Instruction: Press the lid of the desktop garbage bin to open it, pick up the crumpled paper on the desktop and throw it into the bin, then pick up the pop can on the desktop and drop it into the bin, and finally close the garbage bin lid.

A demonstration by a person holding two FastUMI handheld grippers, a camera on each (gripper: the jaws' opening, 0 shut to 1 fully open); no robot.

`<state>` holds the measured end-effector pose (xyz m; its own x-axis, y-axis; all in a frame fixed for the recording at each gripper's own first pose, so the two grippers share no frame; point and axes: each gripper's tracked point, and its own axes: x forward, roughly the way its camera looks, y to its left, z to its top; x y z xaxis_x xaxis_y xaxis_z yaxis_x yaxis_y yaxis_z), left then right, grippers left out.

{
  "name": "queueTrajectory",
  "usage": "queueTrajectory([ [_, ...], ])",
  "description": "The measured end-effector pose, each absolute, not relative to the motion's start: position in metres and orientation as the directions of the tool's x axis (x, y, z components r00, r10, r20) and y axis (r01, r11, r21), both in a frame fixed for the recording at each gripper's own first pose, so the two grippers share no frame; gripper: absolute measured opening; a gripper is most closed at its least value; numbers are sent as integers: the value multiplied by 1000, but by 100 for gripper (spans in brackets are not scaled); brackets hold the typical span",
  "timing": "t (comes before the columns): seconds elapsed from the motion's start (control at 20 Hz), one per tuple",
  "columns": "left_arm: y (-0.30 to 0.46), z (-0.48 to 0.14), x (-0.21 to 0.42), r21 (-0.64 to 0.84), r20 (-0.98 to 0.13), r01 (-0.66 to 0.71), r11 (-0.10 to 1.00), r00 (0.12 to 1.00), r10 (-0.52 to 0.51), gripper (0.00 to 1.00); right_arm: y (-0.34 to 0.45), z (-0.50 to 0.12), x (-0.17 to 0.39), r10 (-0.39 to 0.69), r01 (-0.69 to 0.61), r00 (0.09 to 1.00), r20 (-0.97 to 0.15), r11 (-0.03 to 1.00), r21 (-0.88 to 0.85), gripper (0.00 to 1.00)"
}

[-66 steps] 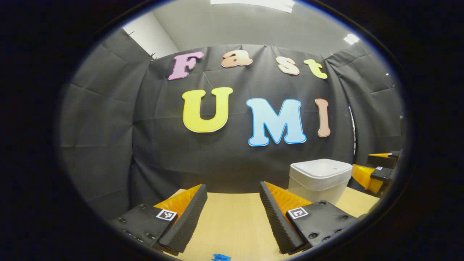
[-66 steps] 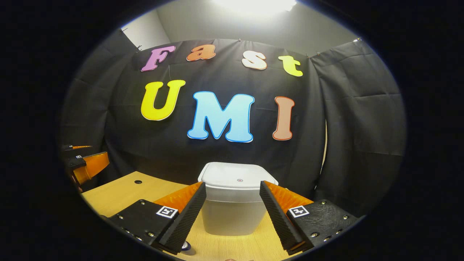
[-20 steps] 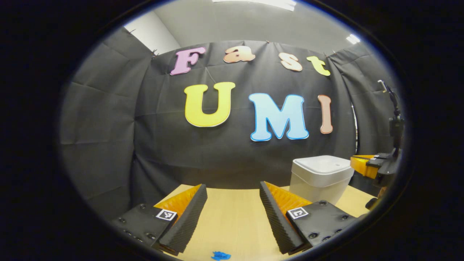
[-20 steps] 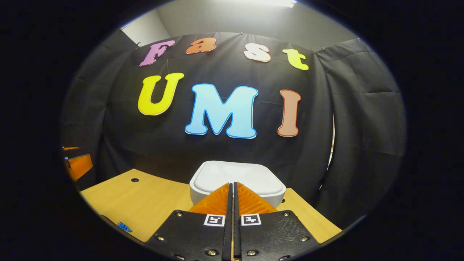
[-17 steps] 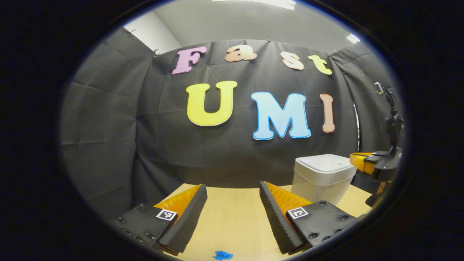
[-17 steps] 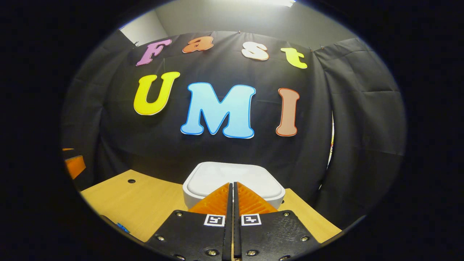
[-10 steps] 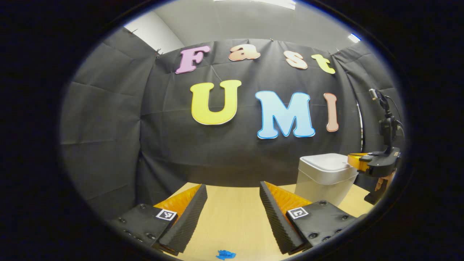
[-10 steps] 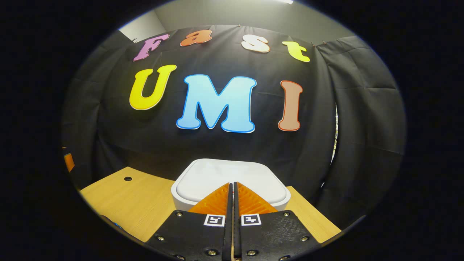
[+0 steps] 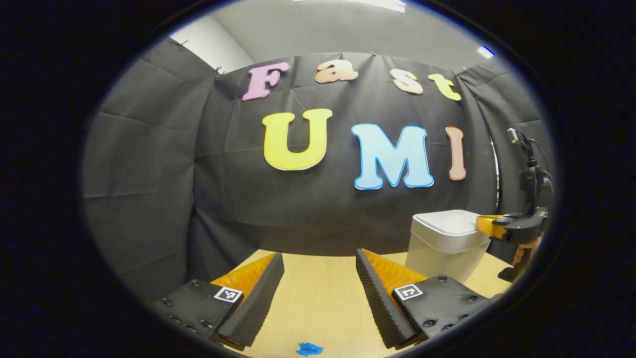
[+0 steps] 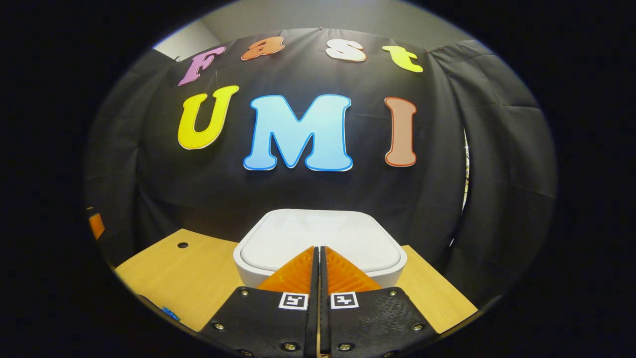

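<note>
On the wooden desktop (image 10: 198, 278) stands a white square bin (image 10: 320, 246), lid down; right gripper (image 10: 318, 251) pressed together over it, left gripper (image 9: 319, 258) spread.

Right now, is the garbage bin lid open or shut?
Shut: the lid lies flat on the bin, with the closed right hand-held gripper over it.

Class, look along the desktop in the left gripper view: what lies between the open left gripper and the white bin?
Only bare wooden desktop separates the left gripper from the bin, in the left gripper view.
</note>
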<state>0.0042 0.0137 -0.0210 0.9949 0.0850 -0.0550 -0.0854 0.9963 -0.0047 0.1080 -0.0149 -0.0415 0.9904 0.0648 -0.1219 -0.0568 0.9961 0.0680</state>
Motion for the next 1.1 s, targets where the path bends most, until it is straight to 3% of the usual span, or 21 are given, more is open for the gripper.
queueTrajectory([
  [0.4,17,-20,-6,-16,-45,-100,995,994,99,95,-16,-27,111,57,-54,994,-91,998,35,2],
  [0.65,25,-21,-18,-34,-51,-111,993,993,109,95,-24,14,102,32,-32,999,14,998,46,2],
  [1.1,17,-24,-17,-40,-57,-86,995,995,84,95,-22,27,74,32,-33,998,49,999,10,2],
])
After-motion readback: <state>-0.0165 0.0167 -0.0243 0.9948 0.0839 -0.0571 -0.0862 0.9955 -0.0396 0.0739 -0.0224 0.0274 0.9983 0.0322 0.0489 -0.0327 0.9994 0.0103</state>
